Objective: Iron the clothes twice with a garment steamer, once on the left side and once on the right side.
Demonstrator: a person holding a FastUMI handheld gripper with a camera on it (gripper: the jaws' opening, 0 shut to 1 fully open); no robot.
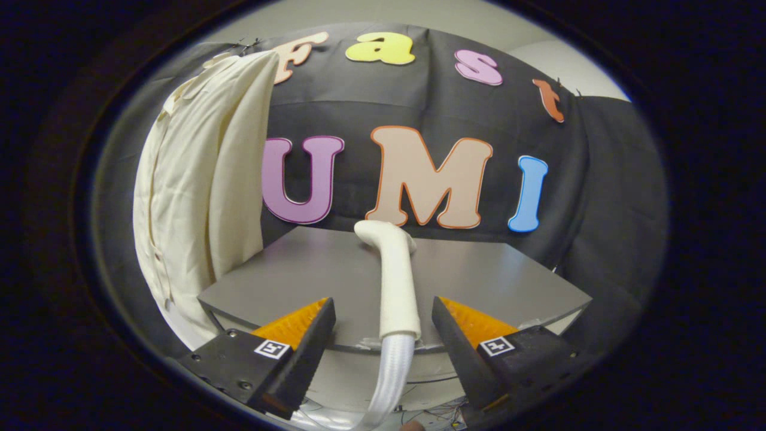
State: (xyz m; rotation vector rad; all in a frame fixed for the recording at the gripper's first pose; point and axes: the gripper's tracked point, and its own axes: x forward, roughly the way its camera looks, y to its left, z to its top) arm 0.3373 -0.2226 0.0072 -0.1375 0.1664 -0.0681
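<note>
Two fingers of the gripper (pixel 383 311) spread wide apart, gripping nothing, one to each side of the garment steamer (pixel 396 281) without touching it. Between them, the steamer's white handle lying lengthwise on the grey table (pixel 508 281), its bent head at the far end, pointing away toward the booth wall and slightly leftward. From the near end of the handle, a pale ribbed hose (pixel 388 377) dropping over the table's front edge and curving down between the fingers. A few scraps of tape or paper on the table edge close to where handle meets hose. Below the table edge, a tangle of thin cables (pixel 437 413) on the floor, dimly seen. Beyond the left finger and past the table's left corner, a cream shirt (pixel 197 179) hanging against the black cloth wall (pixel 598 197), its lower part reaching down beside and below the table's corner, well apart from the steamer. Above the cloth wall, a strip of pale room wall (pixel 419 15)
</note>
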